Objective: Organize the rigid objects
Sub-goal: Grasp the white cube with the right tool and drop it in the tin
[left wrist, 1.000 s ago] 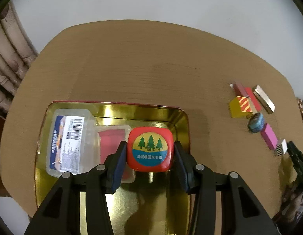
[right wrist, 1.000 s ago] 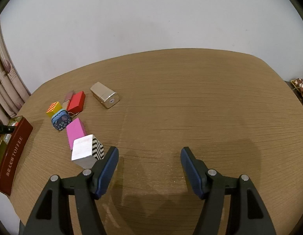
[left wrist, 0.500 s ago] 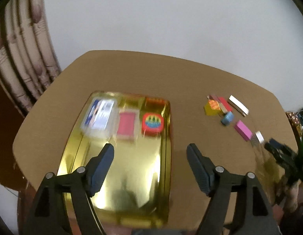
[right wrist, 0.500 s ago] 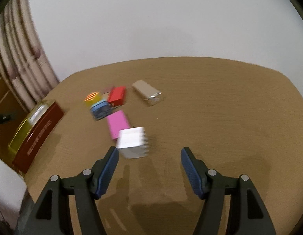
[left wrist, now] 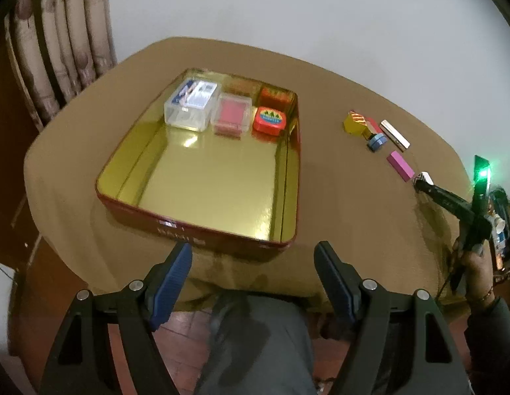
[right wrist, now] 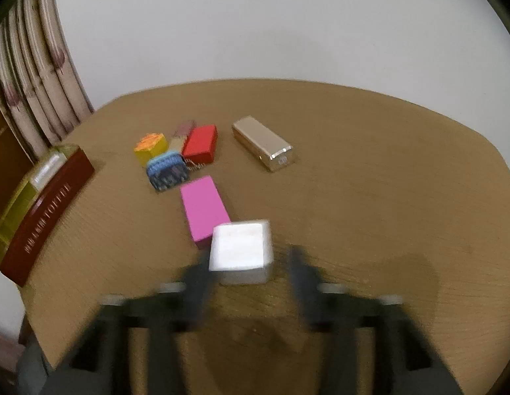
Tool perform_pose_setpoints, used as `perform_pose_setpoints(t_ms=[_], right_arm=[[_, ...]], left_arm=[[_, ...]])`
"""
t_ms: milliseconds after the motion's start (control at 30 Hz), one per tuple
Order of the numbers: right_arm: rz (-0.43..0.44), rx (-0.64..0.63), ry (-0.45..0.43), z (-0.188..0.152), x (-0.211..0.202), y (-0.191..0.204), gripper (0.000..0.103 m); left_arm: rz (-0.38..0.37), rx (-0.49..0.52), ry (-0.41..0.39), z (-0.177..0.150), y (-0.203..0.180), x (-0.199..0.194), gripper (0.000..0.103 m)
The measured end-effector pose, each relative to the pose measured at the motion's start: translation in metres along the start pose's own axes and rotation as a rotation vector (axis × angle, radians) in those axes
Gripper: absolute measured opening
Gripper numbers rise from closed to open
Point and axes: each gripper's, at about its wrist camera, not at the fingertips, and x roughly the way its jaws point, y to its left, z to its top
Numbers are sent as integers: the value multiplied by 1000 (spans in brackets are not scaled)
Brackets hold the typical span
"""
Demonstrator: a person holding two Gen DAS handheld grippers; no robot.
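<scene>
I am looking at a rounded brown wooden surface carrying everything. The largest thing on it is the red rectangular tin with a gold interior, sitting toward my left. Along its far wall three items are lying in a row: a clear plastic box with a blue-and-white label, just beside it a clear case with a red insert, then a small red square tin with green trees on its lid.

My left tongs are hanging wide open over the near edge of the surface, gripping nothing. My right tongs are blurring badly; they are spread wide around a white cube-shaped box, but I cannot tell whether either finger is touching it.

Beyond the cube, a pink rectangular box is lying just beside it. Farther off sit a shiny gold metallic box, a red rectangular box, a blue patterned tin and a yellow box with an orange striped top.
</scene>
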Motion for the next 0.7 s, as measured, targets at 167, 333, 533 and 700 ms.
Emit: perform_pose_setpoints(t_ms=[167, 333, 533, 700], right_arm=[[1, -30, -12, -2, -12, 10, 30], [142, -91, -97, 16, -64, 59, 30], [401, -265, -101, 57, -83, 190, 30], [454, -394, 6, 76, -32, 273, 30]], left_arm=[[5, -46, -6, -9, 7, 0, 73], [73, -84, -87, -18, 19, -16, 73], [196, -71, -167, -27, 31, -33, 74], [213, -51, -176, -37, 38, -36, 82]])
